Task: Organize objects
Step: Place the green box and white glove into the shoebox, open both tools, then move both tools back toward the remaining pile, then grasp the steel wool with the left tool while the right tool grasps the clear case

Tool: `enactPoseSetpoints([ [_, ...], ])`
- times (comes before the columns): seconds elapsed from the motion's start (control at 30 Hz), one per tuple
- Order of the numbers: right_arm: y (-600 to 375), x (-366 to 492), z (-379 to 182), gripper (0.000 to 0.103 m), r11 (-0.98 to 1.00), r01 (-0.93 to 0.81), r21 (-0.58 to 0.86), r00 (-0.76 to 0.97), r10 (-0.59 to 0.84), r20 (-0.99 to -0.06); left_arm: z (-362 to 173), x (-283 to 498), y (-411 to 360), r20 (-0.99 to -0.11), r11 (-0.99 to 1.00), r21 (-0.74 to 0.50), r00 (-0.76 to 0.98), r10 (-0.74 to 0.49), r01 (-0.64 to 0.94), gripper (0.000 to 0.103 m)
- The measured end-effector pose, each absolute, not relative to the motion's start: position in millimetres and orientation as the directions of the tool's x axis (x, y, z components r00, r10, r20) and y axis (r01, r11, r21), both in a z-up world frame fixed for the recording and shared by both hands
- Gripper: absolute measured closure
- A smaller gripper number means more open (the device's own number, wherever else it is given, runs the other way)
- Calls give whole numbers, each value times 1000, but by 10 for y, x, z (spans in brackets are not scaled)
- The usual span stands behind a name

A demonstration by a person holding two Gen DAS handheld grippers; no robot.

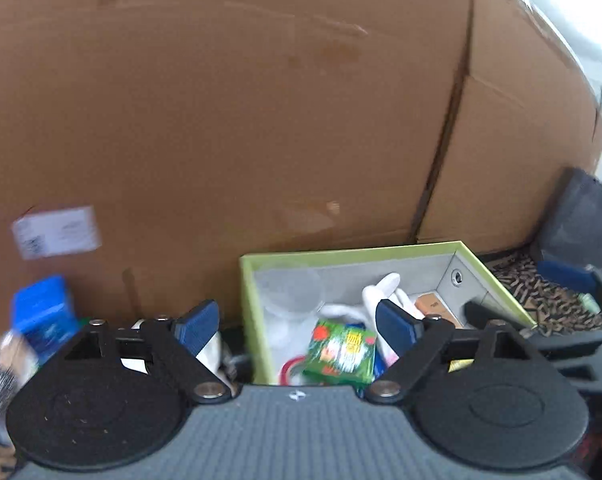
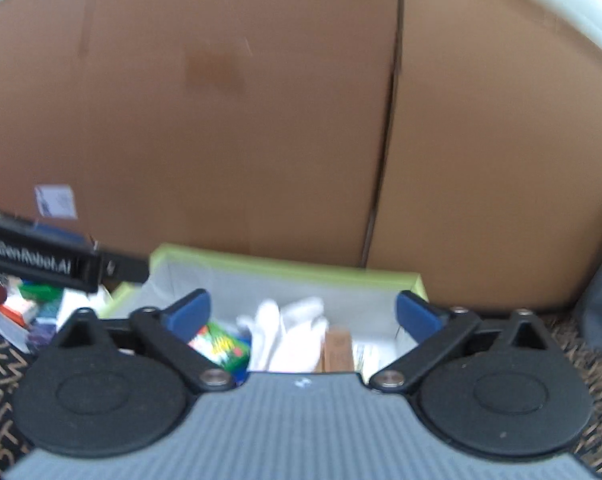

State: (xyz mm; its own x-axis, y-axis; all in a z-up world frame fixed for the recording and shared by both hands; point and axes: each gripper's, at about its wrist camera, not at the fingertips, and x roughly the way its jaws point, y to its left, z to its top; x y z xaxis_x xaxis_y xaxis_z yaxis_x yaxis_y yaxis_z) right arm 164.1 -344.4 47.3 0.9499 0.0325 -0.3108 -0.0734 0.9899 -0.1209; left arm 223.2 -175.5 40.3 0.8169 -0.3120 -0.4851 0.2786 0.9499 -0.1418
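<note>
Two hand-held grippers are in view, one per wrist camera, both over one green-rimmed bin with grey inner walls. The left hand-held gripper has its two blue pads spread wide with nothing between them; its left pad is outside the bin's left wall, its right pad over the bin's contents. The right hand-held gripper is also spread wide and empty, both pads above the bin.

In the bin lie one green packet with red and yellow print, one white cloth, one clear plastic cup, one brown carton near the right corner, and a red loop whose nature I cannot tell. The packet is at the near left, the cloth in the middle, the carton beside it.

Behind the bin stand two large cardboard boxes, side by side and touching; one white label is on the left one. Left of the bin is one blue box, blurred, among several small items too smeared to count. The floor is covered by a dark patterned mat.
</note>
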Motion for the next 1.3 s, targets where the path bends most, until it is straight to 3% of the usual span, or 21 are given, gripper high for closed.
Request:
enactPoseSetpoints([
  [0.2, -2954, 1116, 480, 0, 971, -224, -82, 944, 195, -264, 197, 1681, -927, -510, 963, -236, 827, -239, 133, 14],
  [0.37, -2403, 1004, 159, 0, 901, -432, -38, 850, 393, -351, -129, 1336, -151, -572, 971, -237, 810, -127, -15, 14],
  [0.53, -1683, 1224, -176, 15, 805, -592, -29, 719, 512, -469, -288, 1233, 519, -599, 962, -237, 800, -35, -135, 14],
  [0.6, -1410, 1362, -265, 30, 782, -622, -46, 689, 518, -507, -302, 1252, 677, -595, 957, -247, 803, -27, -152, 14],
  [0.7, -1106, 1604, -364, 42, 750, -660, -40, 643, 537, -545, -318, 1370, 797, -592, 964, -233, 805, -38, -126, 14],
  [1.03, -740, 2054, -675, 42, 734, -675, -70, 598, 490, -634, -376, 2113, 848, -551, 984, -175, 832, -68, -35, 14],
  [1.13, -757, 2052, -696, 43, 736, -675, -49, 593, 502, -629, -439, 2321, 806, -577, 989, -147, 813, -80, -7, 14],
  [1.17, -764, 2031, -690, 51, 734, -678, -38, 583, 506, -636, -468, 2369, 804, -587, 989, -145, 805, -87, 1, 16],
  [1.27, -804, 1862, -636, 66, 719, -695, -19, 554, 519, -651, -587, 2446, 870, -626, 984, -179, 769, -129, 19, 44],
  [1.3, -818, 1773, -622, 71, 714, -700, -18, 549, 522, -653, -613, 2428, 913, -623, 977, -212, 767, -153, 22, 46],
])
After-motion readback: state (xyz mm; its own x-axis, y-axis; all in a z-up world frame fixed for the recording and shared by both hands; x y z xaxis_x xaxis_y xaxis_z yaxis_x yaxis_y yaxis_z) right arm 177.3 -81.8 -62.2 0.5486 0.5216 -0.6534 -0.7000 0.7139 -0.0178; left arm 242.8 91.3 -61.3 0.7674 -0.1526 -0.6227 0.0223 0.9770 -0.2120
